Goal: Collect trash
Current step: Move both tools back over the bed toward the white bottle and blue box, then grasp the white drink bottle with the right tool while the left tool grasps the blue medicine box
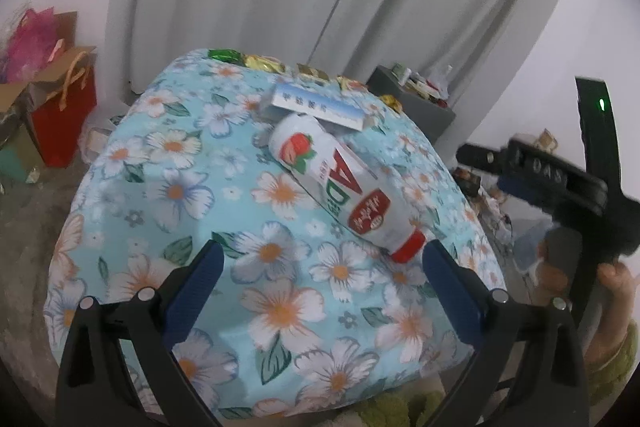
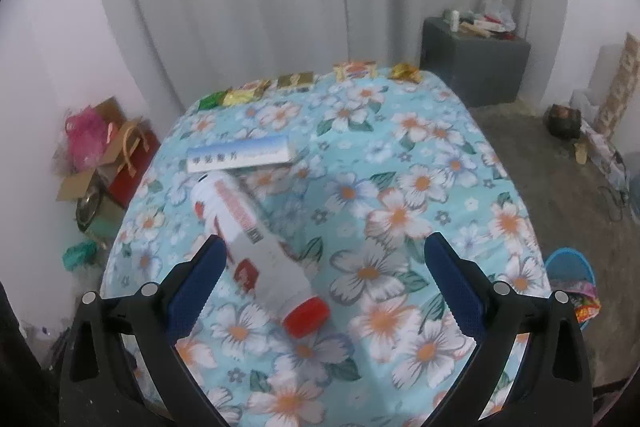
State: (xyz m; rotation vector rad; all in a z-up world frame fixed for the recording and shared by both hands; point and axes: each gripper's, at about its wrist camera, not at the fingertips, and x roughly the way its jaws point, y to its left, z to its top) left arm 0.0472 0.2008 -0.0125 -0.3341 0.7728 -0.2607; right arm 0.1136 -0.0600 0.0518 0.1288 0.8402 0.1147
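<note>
A white bottle with a red cap and strawberry label point(image 1: 340, 187) lies on its side on the floral tablecloth point(image 1: 160, 187); it also shows in the right wrist view point(image 2: 256, 243). A blue-and-white carton point(image 1: 316, 107) lies just behind it, also seen in the right wrist view point(image 2: 240, 153). Several foil wrappers point(image 2: 296, 81) line the far table edge. My left gripper point(image 1: 320, 275) is open, just short of the bottle's cap. My right gripper point(image 2: 324, 275) is open, with the bottle's cap end lying between its fingers. The right gripper also shows at the right of the left wrist view point(image 1: 532, 171).
A blue bin point(image 2: 570, 269) holding wrappers stands on the floor right of the table. A grey box point(image 2: 476, 67) with clutter stands at the back right. A red gift bag point(image 1: 64, 115) and cardboard boxes sit on the left floor. Grey curtains hang behind.
</note>
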